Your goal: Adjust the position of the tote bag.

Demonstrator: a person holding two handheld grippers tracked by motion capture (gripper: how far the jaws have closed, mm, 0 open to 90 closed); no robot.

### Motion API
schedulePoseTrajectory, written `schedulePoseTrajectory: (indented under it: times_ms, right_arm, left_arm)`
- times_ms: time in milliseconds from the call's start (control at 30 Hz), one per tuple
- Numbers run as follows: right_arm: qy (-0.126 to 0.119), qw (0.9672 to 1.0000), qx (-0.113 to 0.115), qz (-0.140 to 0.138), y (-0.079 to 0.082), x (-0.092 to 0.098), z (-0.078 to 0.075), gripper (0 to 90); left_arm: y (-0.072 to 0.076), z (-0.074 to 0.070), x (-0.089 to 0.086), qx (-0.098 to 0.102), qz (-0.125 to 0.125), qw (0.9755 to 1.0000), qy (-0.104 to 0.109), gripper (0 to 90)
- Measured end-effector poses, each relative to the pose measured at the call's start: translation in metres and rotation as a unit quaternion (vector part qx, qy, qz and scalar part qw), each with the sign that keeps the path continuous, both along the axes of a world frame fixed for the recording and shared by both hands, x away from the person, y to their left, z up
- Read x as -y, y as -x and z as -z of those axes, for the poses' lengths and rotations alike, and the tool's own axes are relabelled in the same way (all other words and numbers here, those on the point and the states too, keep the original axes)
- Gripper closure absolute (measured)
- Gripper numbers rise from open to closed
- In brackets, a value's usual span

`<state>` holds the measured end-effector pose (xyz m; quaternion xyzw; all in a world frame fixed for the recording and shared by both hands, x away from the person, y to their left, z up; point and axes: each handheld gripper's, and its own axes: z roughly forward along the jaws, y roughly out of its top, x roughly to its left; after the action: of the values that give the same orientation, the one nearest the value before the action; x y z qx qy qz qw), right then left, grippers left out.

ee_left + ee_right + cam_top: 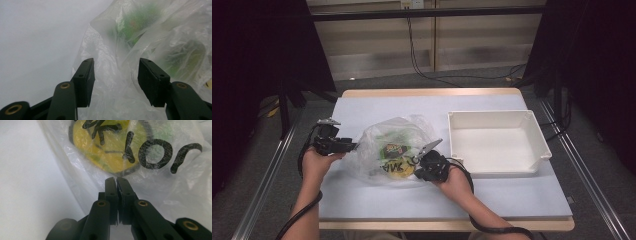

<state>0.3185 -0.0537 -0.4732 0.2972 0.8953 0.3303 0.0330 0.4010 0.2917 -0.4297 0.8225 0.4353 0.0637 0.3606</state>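
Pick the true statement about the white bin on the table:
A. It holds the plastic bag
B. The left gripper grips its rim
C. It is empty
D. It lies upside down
C: the high view shows the white bin upright with a bare floor, while the plastic bag lies on the table to its left.

Black brush-style lettering is showing on the clear plastic bag (160,172), but the characters are lying turned and creased over a yellow disc (112,147) inside, so no word is reading clearly. A small dark label (393,149) inside the bag is staying too blurred to read.
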Motion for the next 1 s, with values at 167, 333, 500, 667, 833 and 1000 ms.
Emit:
schedulePoseTrajectory:
  times_ms: [167,333,500,667,833,1000]
  right_arm:
    - [-0.006,1.0,0.0,0.007,-0.001,-0.002,0.001,87.2]
    - [-0.005,1.0,-0.004,0.008,-0.001,-0.002,0.0,87.3]
    - [-0.005,1.0,0.002,0.005,-0.002,-0.002,0.001,87.4]
    - [-0.004,1.0,0.002,0.003,-0.002,-0.002,0.001,87.6]
    - [-0.003,1.0,0.002,0.006,-0.002,-0.003,0.001,87.6]
    - [0.0,1.0,0.001,0.004,-0.002,-0.003,0.0,87.6]
  left_arm:
    - [0.007,-0.004,0.003,0.0,0.007,1.0,0.0,45.7]
    - [0.011,-0.008,0.001,0.005,0.011,0.9999,0.006,45.4]
    - [0.012,-0.018,0.0,0.014,0.012,0.9998,0.002,44.1]
    - [0.012,-0.026,0.006,0.014,0.024,0.9996,-0.001,43.4]
    - [0.012,-0.032,0.014,0.021,0.028,0.9994,0.008,43.5]
    - [0.013,-0.035,0.025,0.019,0.042,0.9989,0.006,43.3]
